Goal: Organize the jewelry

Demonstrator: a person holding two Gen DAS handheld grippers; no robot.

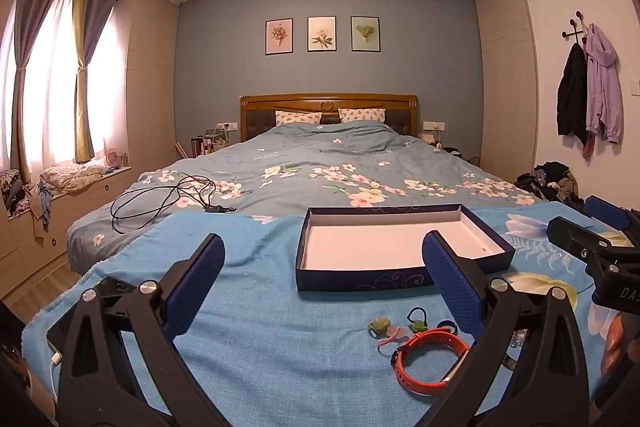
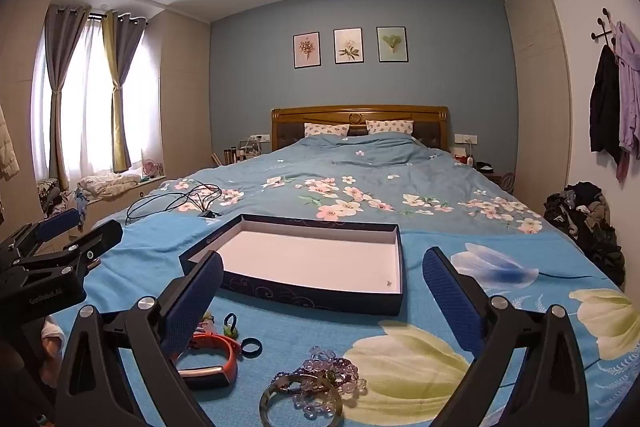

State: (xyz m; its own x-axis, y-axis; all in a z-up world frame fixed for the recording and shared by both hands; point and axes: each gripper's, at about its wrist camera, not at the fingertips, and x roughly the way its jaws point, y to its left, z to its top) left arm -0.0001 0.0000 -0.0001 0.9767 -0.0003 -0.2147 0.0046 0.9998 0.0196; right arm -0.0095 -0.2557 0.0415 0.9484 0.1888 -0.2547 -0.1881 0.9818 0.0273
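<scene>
left gripper (image 1: 324,281): wide apart, holds nothing | right gripper (image 2: 323,297): wide apart too | box (image 2: 304,297): on the blue cloth (image 2: 292,343) | red band (image 1: 430,357), beads (image 2: 328,373): near the box (not inside)

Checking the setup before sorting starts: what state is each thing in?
Box: lidless, nearly empty, one tiny speck inside.
Red wristband: loose on the blanket, outside the box.
Bead bracelet: loose, outside the box.
Left gripper: open, empty.
Right gripper: open, empty.
</scene>
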